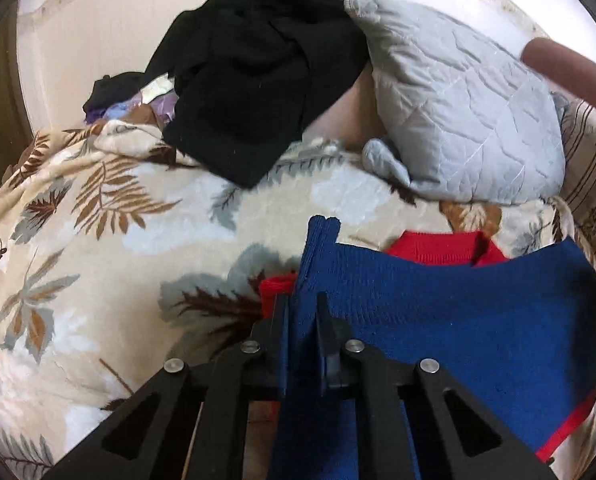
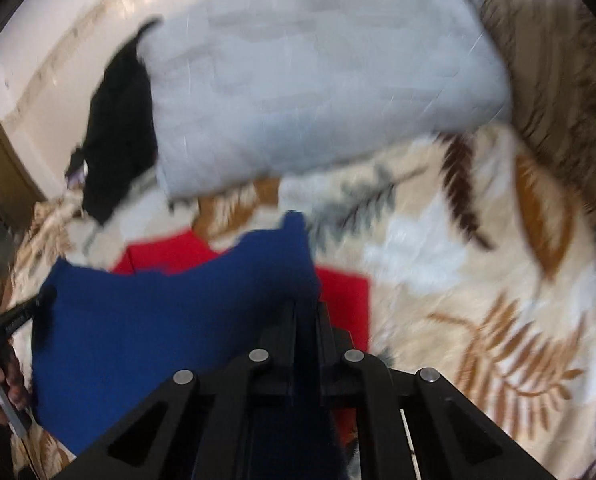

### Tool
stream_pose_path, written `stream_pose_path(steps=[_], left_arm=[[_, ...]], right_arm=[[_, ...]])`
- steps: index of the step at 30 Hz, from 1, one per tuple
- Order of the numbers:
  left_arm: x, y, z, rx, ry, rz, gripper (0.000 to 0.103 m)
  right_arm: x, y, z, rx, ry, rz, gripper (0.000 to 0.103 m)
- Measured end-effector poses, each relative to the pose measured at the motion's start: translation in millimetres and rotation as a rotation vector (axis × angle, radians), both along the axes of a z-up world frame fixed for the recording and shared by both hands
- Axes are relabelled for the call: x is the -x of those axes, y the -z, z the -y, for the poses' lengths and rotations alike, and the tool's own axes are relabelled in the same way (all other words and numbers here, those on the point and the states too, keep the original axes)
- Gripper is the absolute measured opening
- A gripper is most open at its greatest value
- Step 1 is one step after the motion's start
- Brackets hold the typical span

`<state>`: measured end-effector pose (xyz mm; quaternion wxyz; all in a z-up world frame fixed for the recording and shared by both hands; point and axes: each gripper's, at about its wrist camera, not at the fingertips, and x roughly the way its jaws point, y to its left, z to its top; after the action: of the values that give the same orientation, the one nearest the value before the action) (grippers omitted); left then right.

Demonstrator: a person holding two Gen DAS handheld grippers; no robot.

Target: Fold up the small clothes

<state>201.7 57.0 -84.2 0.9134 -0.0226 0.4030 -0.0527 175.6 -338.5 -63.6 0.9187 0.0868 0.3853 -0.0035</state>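
Observation:
A small blue and red knitted garment is held up over a leaf-patterned blanket. My left gripper is shut on the blue fabric at its left edge. In the right wrist view, my right gripper is shut on the other edge of the same garment, which stretches away to the left. Its red part shows behind and below the blue. The right wrist view is blurred by motion.
A grey quilted pillow lies beyond the garment, with a black garment heaped to its left over more clothes. A white wall stands behind. The pillow and the blanket also show in the right wrist view.

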Motion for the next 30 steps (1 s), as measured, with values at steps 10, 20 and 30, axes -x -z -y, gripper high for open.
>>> stream_pose_path(steps=[10, 20, 30], left_arm=[[23.3, -10.8, -24.9, -0.075, -0.100, 0.009, 0.057], [126.9, -7.4, -10.0, -0.032, -0.054, 0.002, 0.067], [184.4, -7.2, -6.3, 0.003, -0.072, -0.032, 0.067]], right_arm=[[10.9, 26.4, 13.9, -0.130, 0.041, -0.066, 0.027], [63.4, 22.7, -40.9, -0.055, -0.012, -0.079, 0.031], [117.4, 9.0, -46.8, 0.062, 0.068, -0.045, 0.066]])
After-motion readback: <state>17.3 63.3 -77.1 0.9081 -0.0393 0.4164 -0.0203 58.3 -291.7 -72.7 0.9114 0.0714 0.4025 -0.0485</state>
